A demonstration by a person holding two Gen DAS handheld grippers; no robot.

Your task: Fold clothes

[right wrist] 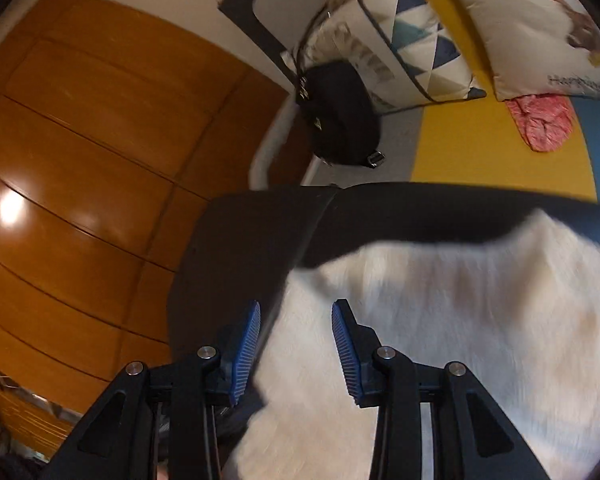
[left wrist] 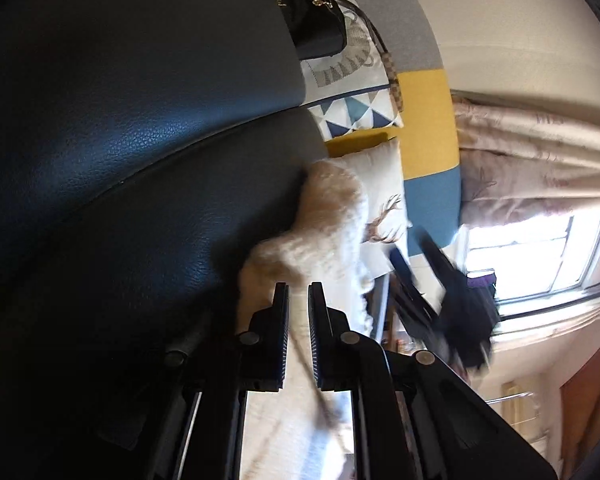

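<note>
The white fluffy garment (right wrist: 440,320) lies on the dark seat (left wrist: 140,140). The left gripper (left wrist: 299,296) is almost closed, pinching its edge. The right gripper (right wrist: 296,316) is spread, above the cloth's left edge, pressing nothing, and is nearer to the free part.

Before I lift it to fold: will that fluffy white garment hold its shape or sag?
Probably sag: the fluffy white garment drapes limply over the dark seat. Its fuzzy pile looks grippy rather than slippery. It is likely light, though bulky, so support it at two points.
</note>
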